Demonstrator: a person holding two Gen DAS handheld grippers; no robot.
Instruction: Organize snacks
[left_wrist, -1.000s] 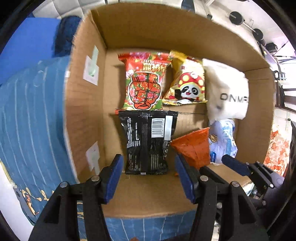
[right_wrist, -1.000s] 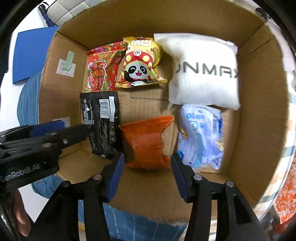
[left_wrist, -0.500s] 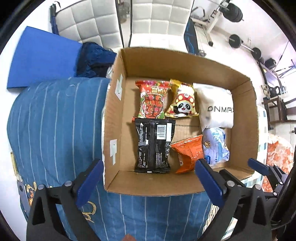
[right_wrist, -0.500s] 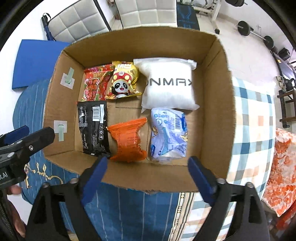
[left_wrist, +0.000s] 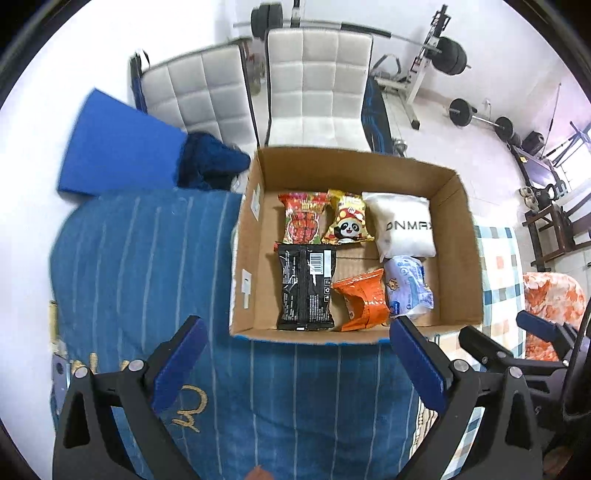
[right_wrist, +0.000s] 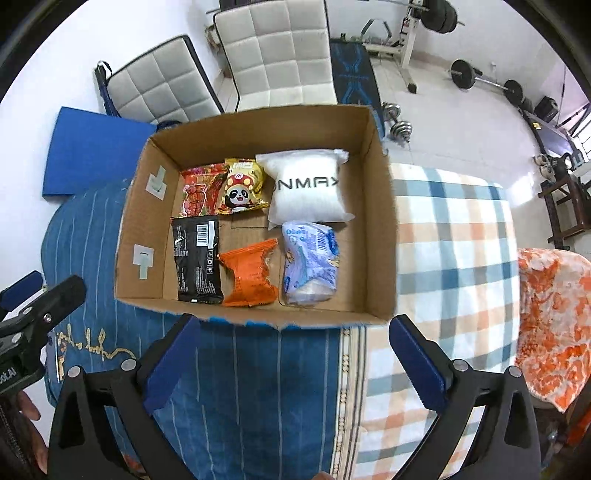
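An open cardboard box (left_wrist: 456, 258) (right_wrist: 380, 240) sits on a cloth-covered surface with several snack packs inside. At the back lie a red pack (left_wrist: 303, 218) (right_wrist: 197, 192), a yellow panda pack (left_wrist: 346, 221) (right_wrist: 242, 188) and a white bag (left_wrist: 404, 227) (right_wrist: 308, 190). In front lie a black pack (left_wrist: 304, 290) (right_wrist: 197, 254), an orange pack (left_wrist: 364, 301) (right_wrist: 251, 275) and a pale blue pack (left_wrist: 408, 290) (right_wrist: 310, 264). My left gripper (left_wrist: 295, 363) and right gripper (right_wrist: 293, 360) are both open and empty, held above the box's near edge.
A blue striped cloth (left_wrist: 140, 266) lies left of the box and a checked cloth (right_wrist: 454, 251) right of it, with an orange floral fabric (right_wrist: 550, 317) beyond. Two white padded chairs (left_wrist: 317, 85), a blue mat (left_wrist: 118, 147) and gym weights (right_wrist: 480, 79) stand behind.
Both grippers have drawn back and up out of the box, from close above the black and orange packs, and their jaws have spread wide. The packs stay where they were.
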